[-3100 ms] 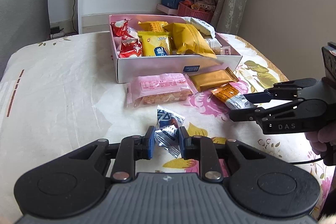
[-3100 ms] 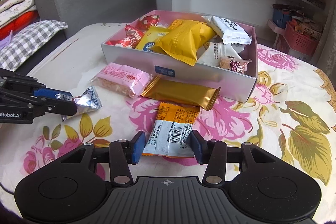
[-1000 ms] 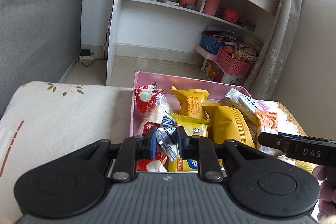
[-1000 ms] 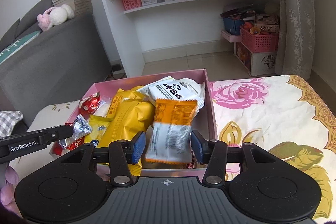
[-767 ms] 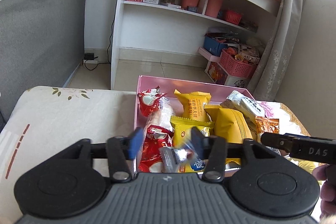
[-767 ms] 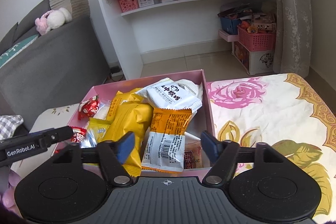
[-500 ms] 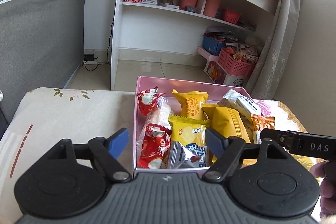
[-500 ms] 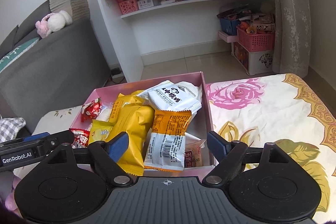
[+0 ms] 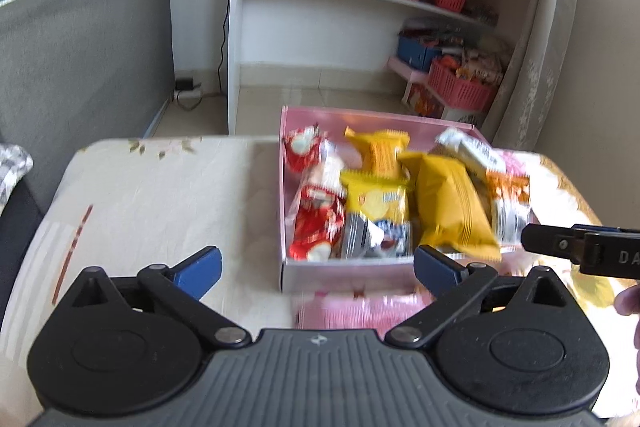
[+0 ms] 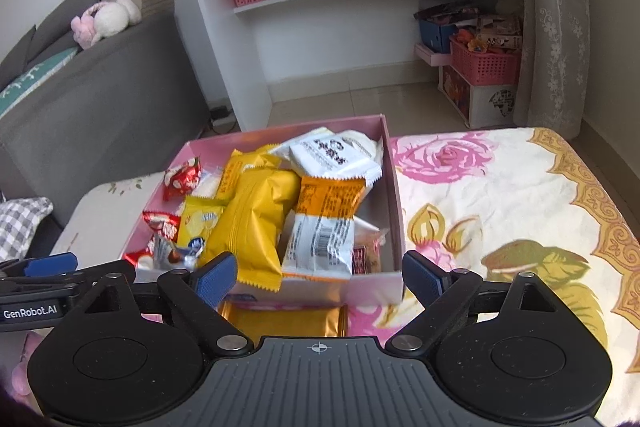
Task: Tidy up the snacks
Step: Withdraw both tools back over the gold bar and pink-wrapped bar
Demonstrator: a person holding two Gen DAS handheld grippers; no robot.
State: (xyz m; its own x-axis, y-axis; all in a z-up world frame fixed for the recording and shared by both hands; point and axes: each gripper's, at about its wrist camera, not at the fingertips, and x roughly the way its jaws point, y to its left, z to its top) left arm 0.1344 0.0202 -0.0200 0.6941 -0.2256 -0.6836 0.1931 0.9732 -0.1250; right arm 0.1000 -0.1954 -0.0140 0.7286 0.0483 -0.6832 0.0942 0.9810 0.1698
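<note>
Where you gripped both packets before, your left claw point(image 9: 316, 265) and right claw point(image 10: 320, 277) are opening empty; silver packet point(image 9: 376, 237) and orange packet point(image 10: 326, 223) lie in the pink box point(image 10: 394, 207).

left wrist view: low behind the left gripper point(image 9: 316, 267), facing forward and down, close.
right wrist view: likewise behind the right gripper point(image 10: 320, 277).
shared: open pink cardboard snack box point(image 9: 348, 277) point(image 10: 390, 195), white wooden shelf unit point(image 9: 320, 27) point(image 10: 340, 39).

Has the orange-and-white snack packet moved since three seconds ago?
Yes. The orange-and-white snack packet went from the floral tablecloth into the pink box, beside the big yellow bag.
</note>
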